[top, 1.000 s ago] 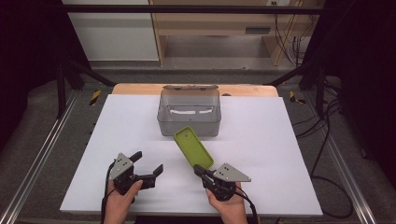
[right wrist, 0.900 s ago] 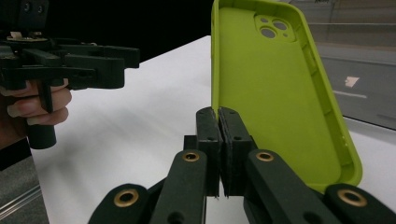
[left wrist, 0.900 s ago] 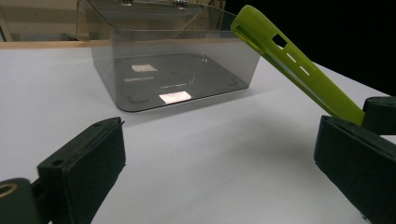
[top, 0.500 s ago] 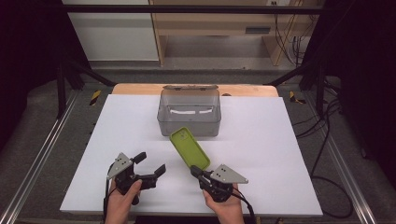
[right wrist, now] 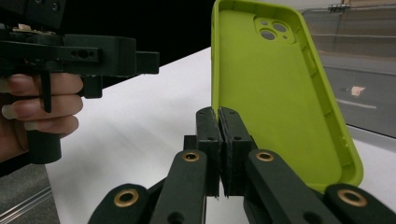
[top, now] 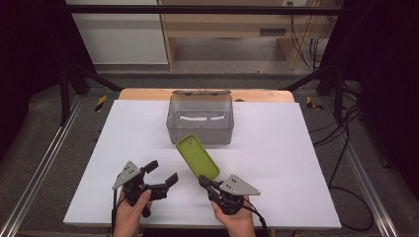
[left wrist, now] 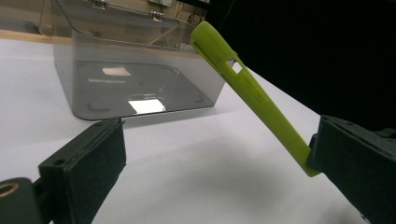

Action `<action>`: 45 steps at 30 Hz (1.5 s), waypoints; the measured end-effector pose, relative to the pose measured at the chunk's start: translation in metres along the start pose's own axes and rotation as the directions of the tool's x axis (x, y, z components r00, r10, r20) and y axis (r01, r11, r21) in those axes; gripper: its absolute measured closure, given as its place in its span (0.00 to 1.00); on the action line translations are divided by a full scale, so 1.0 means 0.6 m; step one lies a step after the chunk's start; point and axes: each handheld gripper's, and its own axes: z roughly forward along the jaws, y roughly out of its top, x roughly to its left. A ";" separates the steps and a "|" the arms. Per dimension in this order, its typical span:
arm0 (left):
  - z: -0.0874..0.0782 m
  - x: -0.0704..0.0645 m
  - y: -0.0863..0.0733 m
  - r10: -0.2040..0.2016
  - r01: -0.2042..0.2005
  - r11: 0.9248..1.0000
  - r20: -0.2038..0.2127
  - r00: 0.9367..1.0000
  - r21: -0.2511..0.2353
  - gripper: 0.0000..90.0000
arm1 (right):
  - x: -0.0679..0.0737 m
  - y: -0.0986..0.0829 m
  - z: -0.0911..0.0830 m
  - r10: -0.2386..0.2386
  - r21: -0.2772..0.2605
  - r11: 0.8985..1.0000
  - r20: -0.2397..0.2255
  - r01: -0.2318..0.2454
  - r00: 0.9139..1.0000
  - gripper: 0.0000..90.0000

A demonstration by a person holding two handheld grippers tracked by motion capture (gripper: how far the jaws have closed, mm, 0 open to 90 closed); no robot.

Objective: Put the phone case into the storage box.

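So nearest the person, a lime green phone case (top: 197, 156) is being pinched at its lower edge by the right gripper (top: 206, 182), jaws clamped tight, and it's being held tilted up off the white table (top: 276, 148). The left gripper (top: 160, 177) is being held spread and empty just beside it. Farther back, the clear plastic box (top: 200, 118) is sitting empty, so dropping the case in there is probably what's left, though that's only being guessed.

Table (top: 296, 148) with a white top and a strip of bare wood showing along its far edge. A clear, open-topped plastic bin (top: 200, 118) stands directly on the white surface, centred near the far edge; light patches reflect from its floor.
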 end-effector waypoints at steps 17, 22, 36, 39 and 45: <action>0.004 -0.006 0.000 -0.014 0.014 1.000 0.012 1.000 0.003 0.03 | 0.007 -0.003 0.005 -0.006 0.006 1.000 -0.010 0.006 1.000 0.98; 0.009 -0.010 0.000 -0.035 0.035 0.999 0.020 0.999 0.000 0.03 | 0.011 -0.004 0.008 -0.008 0.003 1.000 -0.014 0.008 1.000 0.98; 0.012 -0.016 0.002 -0.060 0.060 0.998 0.039 0.997 -0.007 0.03 | 0.019 -0.004 0.014 -0.012 0.006 1.000 -0.024 0.013 1.000 0.98; 0.012 -0.016 0.002 -0.061 0.061 0.998 0.040 0.997 -0.007 0.03 | 0.020 -0.004 0.014 -0.015 0.005 1.000 -0.028 0.015 1.000 0.98; 0.011 -0.015 0.004 -0.071 0.072 0.997 0.044 0.996 -0.010 0.03 | 0.021 -0.004 0.015 -0.017 0.008 1.000 -0.030 0.017 0.999 0.98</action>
